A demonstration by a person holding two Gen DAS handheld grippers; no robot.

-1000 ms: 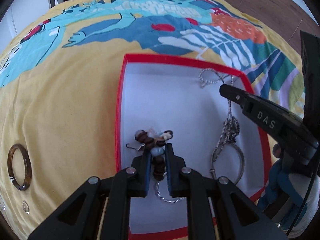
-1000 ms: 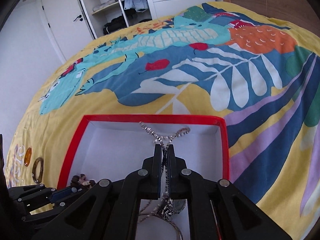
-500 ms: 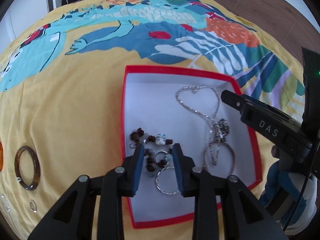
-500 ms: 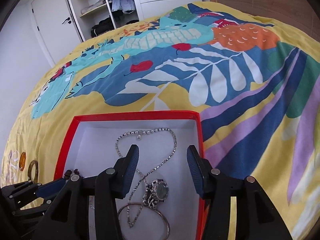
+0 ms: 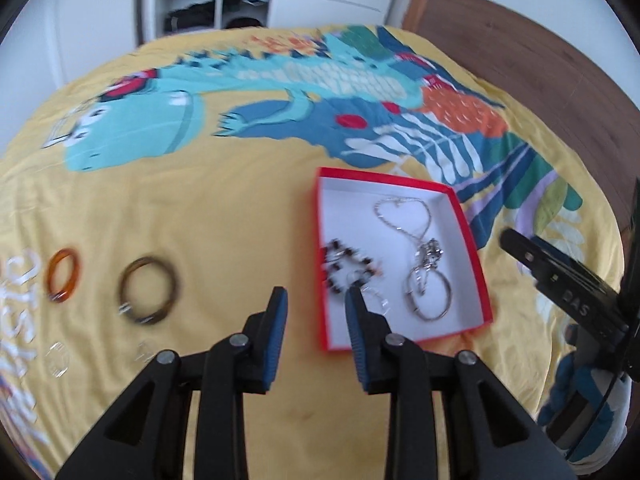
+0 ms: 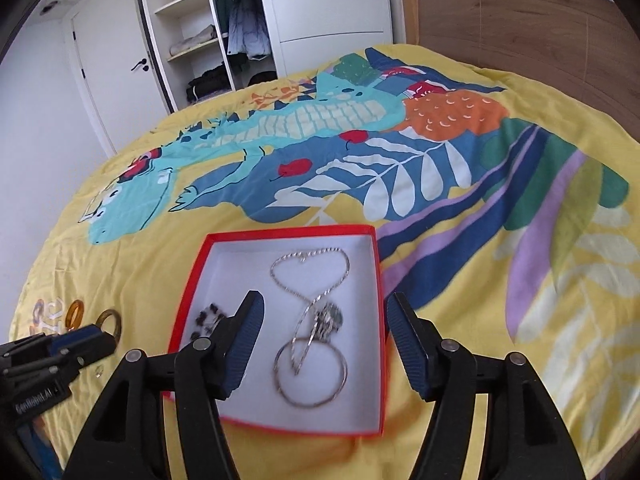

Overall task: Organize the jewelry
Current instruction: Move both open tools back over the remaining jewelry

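A red-rimmed white box (image 5: 466, 220) (image 6: 380, 280) lies on the bed. In it are a silver chain necklace (image 5: 404, 216) (image 6: 312, 276), a silver hoop (image 5: 430, 300) (image 6: 310, 376) and a dark beaded bracelet (image 5: 346, 266) (image 6: 208, 318). A brown bangle (image 5: 147, 294) (image 6: 111, 320) and an orange ring (image 5: 64, 274) (image 6: 75, 312) lie on the cover left of the box. My left gripper (image 5: 316, 300) is open and empty above the box's left edge. My right gripper (image 6: 324, 312) is wide open and empty above the box.
The bed has a yellow cover with a blue dinosaur print (image 6: 240, 152). Two small clear pieces (image 5: 56, 358) lie near the bangle. A wooden headboard (image 6: 520, 24) is at the right, a wardrobe and door (image 6: 224, 28) behind the bed.
Both grippers let go of their jewelry into the box, opened and pulled back upward. The left gripper also swung left, bringing the bangle and the orange ring into view.
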